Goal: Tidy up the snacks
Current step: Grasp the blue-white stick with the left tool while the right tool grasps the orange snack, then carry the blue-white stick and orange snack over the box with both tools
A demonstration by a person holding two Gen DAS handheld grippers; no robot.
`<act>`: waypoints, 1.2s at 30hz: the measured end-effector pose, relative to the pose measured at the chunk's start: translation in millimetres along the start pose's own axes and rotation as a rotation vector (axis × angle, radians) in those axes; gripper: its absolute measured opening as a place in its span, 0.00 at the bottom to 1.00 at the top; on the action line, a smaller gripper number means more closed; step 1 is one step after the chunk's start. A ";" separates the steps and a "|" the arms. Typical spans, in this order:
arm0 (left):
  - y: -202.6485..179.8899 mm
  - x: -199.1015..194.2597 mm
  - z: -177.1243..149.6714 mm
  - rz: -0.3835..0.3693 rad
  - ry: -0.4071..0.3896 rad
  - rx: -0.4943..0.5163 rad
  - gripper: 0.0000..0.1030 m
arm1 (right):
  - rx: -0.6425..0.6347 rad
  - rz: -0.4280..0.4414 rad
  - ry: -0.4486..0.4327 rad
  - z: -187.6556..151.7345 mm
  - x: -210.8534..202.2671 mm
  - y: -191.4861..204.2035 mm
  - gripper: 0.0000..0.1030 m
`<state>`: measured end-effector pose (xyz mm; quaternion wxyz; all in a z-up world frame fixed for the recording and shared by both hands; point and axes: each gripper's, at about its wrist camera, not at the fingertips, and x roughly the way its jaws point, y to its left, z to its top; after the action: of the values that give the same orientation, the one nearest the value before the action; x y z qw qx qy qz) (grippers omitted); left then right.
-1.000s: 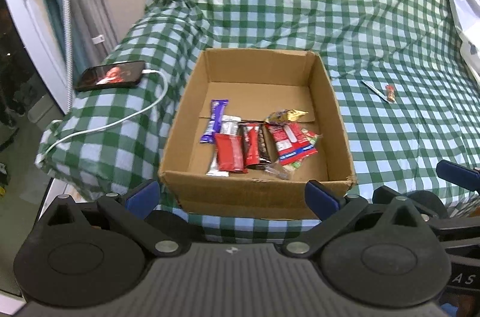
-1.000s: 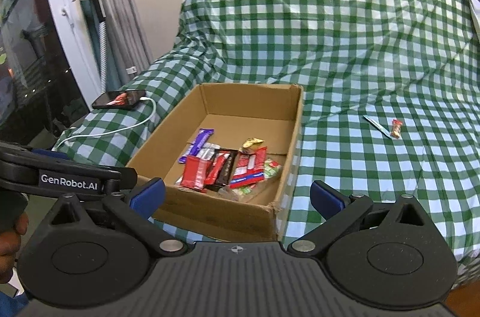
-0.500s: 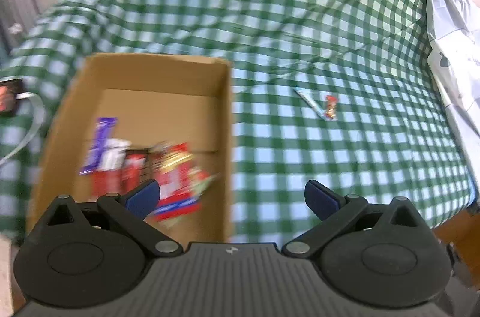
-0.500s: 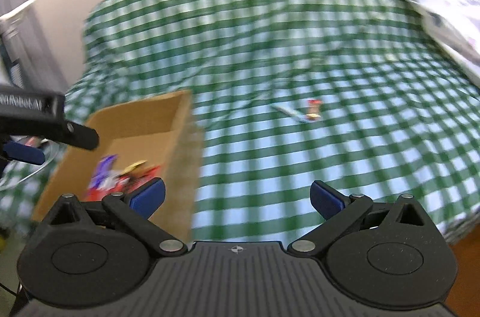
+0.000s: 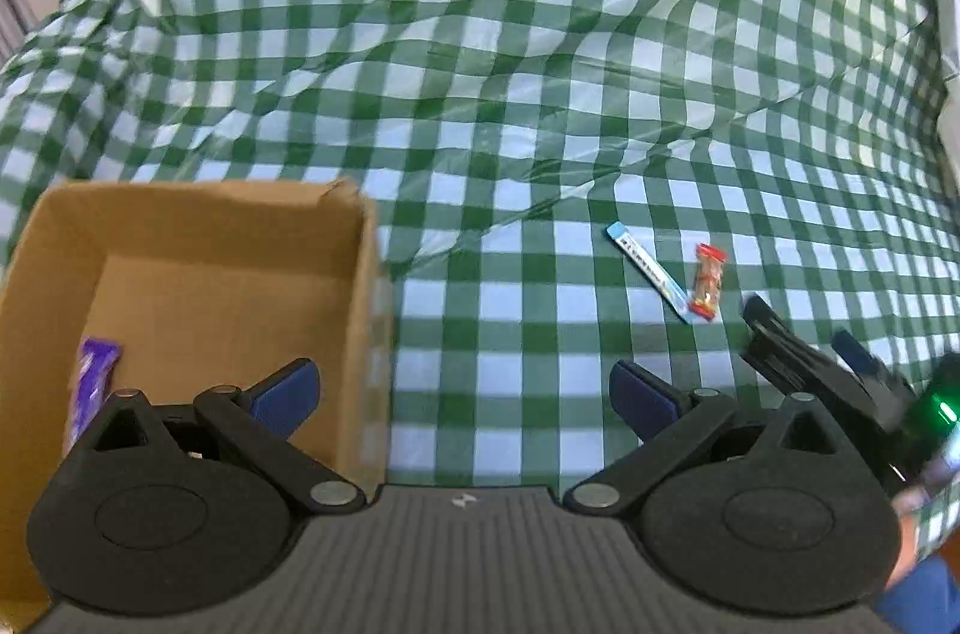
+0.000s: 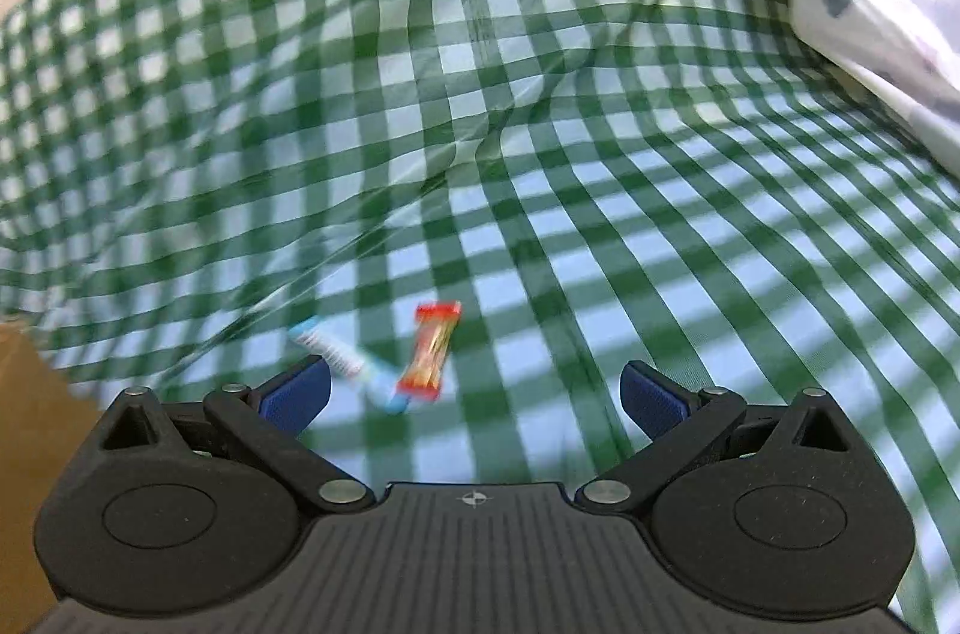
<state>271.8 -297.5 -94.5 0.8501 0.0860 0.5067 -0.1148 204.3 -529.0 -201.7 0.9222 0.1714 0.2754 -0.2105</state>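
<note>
Two loose snacks lie on the green-checked cloth (image 5: 540, 94), well apart from the cardboard box (image 5: 366, 310): a slim blue-and-white stick packet (image 5: 647, 269) and a small red-and-orange wrapped candy (image 5: 708, 281), their lower ends touching or nearly so. In the right wrist view they sit at about eleven o'clock from the right gripper (image 6: 474, 394), the candy (image 6: 431, 352) just ahead of the gap and the stick packet (image 6: 336, 361) partly behind the left fingertip. Its jaws stand wide apart, holding nothing. The left gripper (image 5: 462, 397) hangs over the box's right wall, jaws likewise apart and empty; a purple bar (image 5: 90, 388) shows inside the box at nine o'clock.

The step in hand looks like an approach to the candy — though the right view is smeared, so the aim is hard to judge. Risks from here:

- Closing on both wrappers at once, since they lie so close together.
- Pinching the thin, wrinkled cloth along with a flat packet and dragging it — possibly shifting the box.
- A glossy wrapper slipping free on the carry to the box at nine o'clock.
</note>
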 end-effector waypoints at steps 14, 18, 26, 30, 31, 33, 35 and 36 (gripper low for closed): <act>-78.8 150.1 45.5 -0.080 0.116 -0.013 1.00 | -0.257 0.034 -0.023 -12.0 112.0 -14.6 0.22; -100.8 188.4 52.9 -0.093 0.166 -0.031 1.00 | -0.224 0.037 -0.002 -7.2 107.8 -37.5 0.21; -119.1 198.2 58.1 -0.045 0.099 0.057 0.15 | -0.258 0.000 -0.029 -18.8 100.4 -35.9 0.22; -97.5 180.4 44.7 -0.098 0.150 0.060 0.14 | -0.184 0.040 0.038 -14.1 90.4 -33.7 0.19; -91.2 171.8 39.2 -0.101 0.143 0.065 0.14 | -0.161 0.051 0.060 -13.6 85.0 -32.6 0.18; -75.7 147.7 24.8 -0.117 0.128 0.077 0.14 | -0.108 0.064 0.080 -15.5 66.8 -28.7 0.18; -63.4 122.4 11.3 -0.135 0.112 0.092 0.14 | -0.058 0.080 0.083 -20.1 41.4 -24.2 0.18; -56.2 107.1 2.3 -0.143 0.098 0.108 0.14 | -0.037 0.087 0.085 -22.9 27.6 -21.2 0.18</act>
<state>307.2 -363.6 -189.4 0.8082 0.1007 0.5454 -0.1981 205.1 -545.2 -240.1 0.9209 0.1749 0.3107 -0.1577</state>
